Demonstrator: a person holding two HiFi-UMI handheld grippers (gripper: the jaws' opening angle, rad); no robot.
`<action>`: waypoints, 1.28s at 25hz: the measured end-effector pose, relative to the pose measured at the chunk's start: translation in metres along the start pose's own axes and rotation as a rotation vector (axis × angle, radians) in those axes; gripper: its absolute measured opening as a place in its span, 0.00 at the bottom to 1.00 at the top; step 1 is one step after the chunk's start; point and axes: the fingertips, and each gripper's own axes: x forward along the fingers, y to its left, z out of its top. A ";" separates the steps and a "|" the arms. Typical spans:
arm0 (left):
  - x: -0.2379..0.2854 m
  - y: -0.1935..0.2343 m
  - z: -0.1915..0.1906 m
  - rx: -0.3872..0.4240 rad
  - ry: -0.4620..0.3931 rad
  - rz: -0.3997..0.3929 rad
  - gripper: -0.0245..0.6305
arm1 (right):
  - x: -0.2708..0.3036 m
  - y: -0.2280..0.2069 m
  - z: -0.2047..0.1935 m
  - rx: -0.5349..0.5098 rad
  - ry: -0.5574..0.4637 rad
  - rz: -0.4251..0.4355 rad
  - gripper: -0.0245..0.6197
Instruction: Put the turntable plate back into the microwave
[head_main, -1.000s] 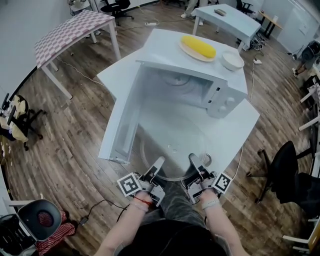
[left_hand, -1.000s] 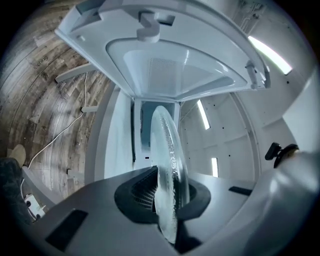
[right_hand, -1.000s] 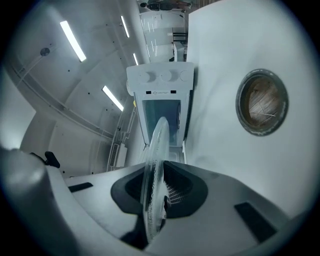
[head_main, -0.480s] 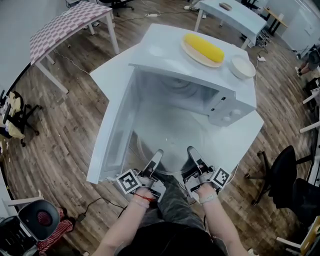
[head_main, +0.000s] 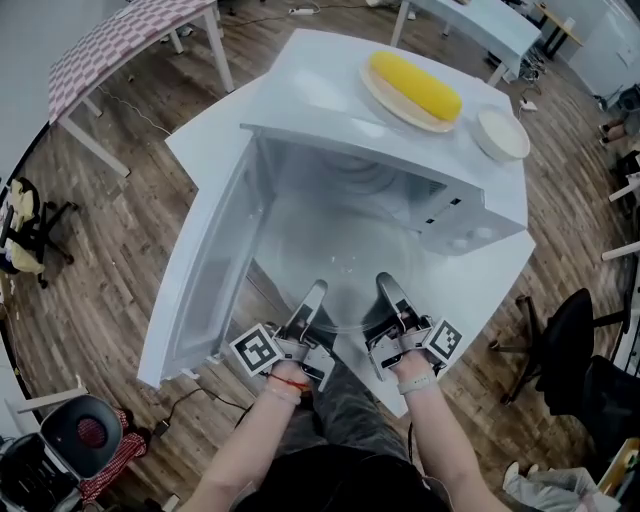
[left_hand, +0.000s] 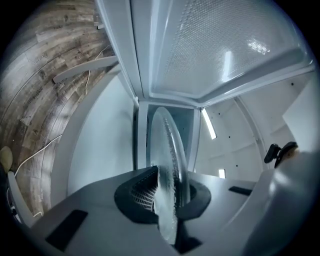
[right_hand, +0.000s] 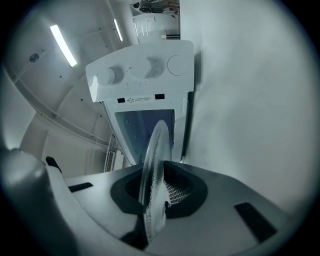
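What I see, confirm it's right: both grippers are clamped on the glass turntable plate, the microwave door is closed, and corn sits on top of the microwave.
Wrong on the door: the head view shows the microwave door open, swung left. The rest holds: left gripper and right gripper each clamp the turntable plate, and corn sits atop the microwave.

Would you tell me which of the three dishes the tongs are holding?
The clear glass turntable plate, clamped at its near rim by the left tongs and right tongs; the plate with yellow food and the white bowl sit atop the microwave.
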 end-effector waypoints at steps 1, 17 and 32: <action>0.003 0.001 0.002 0.000 -0.002 0.001 0.09 | 0.003 -0.001 0.002 0.002 -0.002 -0.001 0.11; 0.051 0.010 0.029 0.030 0.000 -0.004 0.09 | 0.046 -0.009 0.035 0.026 -0.055 0.013 0.11; 0.076 0.022 0.040 0.022 -0.023 0.009 0.09 | 0.068 -0.020 0.054 0.057 -0.098 -0.013 0.11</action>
